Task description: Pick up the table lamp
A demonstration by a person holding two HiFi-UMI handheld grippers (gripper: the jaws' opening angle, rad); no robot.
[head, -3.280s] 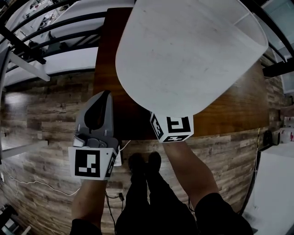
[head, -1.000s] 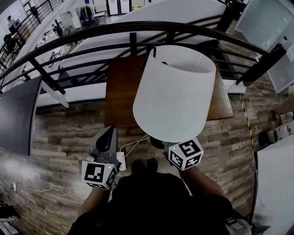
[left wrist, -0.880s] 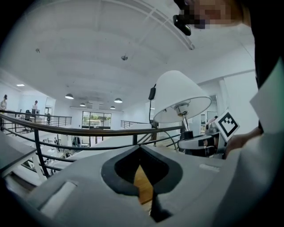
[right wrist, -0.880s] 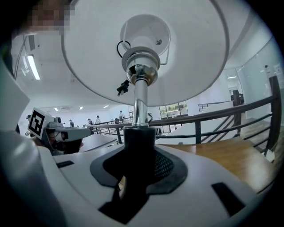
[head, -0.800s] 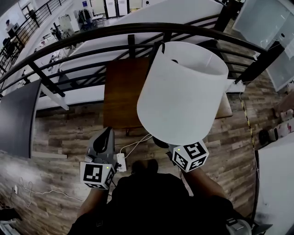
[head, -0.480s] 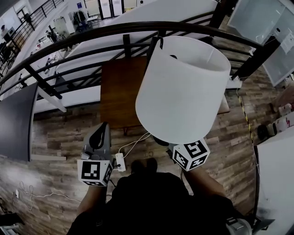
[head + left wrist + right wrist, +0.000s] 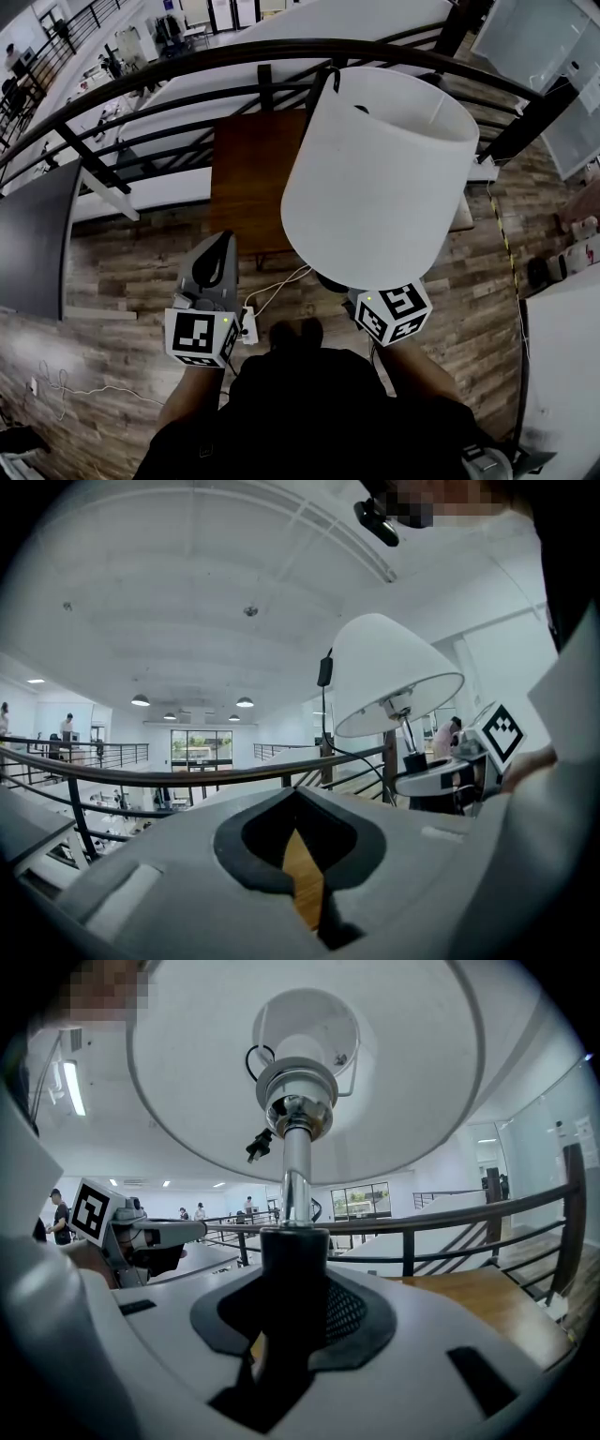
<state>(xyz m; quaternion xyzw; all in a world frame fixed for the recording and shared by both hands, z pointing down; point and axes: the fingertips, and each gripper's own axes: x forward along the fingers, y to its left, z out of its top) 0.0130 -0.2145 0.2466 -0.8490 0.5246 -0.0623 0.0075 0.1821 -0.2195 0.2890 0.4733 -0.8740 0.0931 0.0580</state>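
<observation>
– Lamp (image 7: pixel 375 178) first: where is it?
– In my right claw (image 7: pixel 292 1307), which is clenched on the black foot of the stem, just below the chrome tube. The lamp hangs upright in the air, shade uppermost, nearer to me than the counter (image 7: pixel 246 178) and apart from it. In the head view the shade covers the counter's right half and part of the floor (image 7: pixel 122 309).
– And the left claw (image 7: pixel 214 267)?
– Clenched on nothing. Its jaws meet at the tips, and only wood shows through the gap behind them. It hovers to the left of the lamp, well apart.
– Step in hand?
– In my judgement the pick-up itself is done: the grip is made and no part of the lamp touches the counter. What remains is to hold or carry it. The next move calls for a firm clench and a level wrist, since the wide shade sits high over a narrow grip and would swing if I tilted it. A white cord (image 7: pixel 281 281) runs down to a power strip (image 7: pixel 247 325) on the floor. Whether it is the lamp's I cannot tell, but I would watch its slack.
– Count?
– One lamp, one counter, two claws, one white cord, one power strip, one railing (image 7: pixel 187 66) behind the counter.
</observation>
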